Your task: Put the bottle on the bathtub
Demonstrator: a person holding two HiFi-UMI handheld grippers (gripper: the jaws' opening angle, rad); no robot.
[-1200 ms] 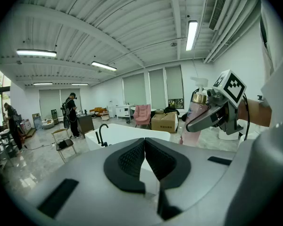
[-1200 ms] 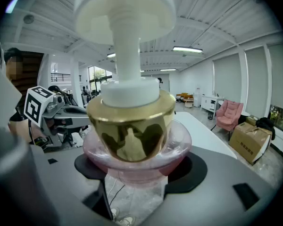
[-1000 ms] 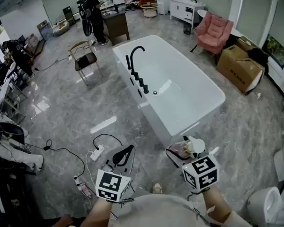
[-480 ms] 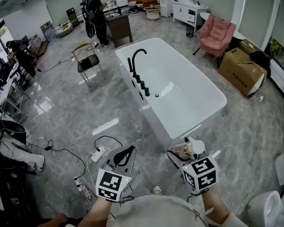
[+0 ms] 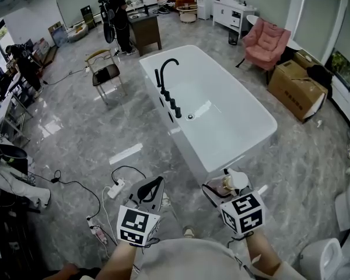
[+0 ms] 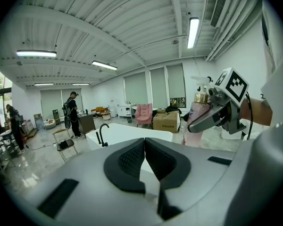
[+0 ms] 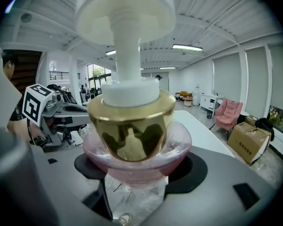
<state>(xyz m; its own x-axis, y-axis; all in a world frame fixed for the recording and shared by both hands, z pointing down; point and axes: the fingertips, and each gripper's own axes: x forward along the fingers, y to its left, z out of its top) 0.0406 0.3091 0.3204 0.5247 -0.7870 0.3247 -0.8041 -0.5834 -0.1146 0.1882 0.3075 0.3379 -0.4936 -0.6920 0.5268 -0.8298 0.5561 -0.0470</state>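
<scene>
bottle (image 5: 230,183) carried, bathtub (image 5: 267,116) not yet reached
right gripper (image 5: 220,190) clamps bottle; left gripper (image 5: 154,186) closed, empty; next, set on rim.

The right gripper view's upper edge cuts off the pump top of the bottle (image 7: 130,126).

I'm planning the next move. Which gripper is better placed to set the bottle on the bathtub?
Right. The right gripper holds the bottle close to the near end of the bathtub; the left gripper is shut and empty.
</scene>
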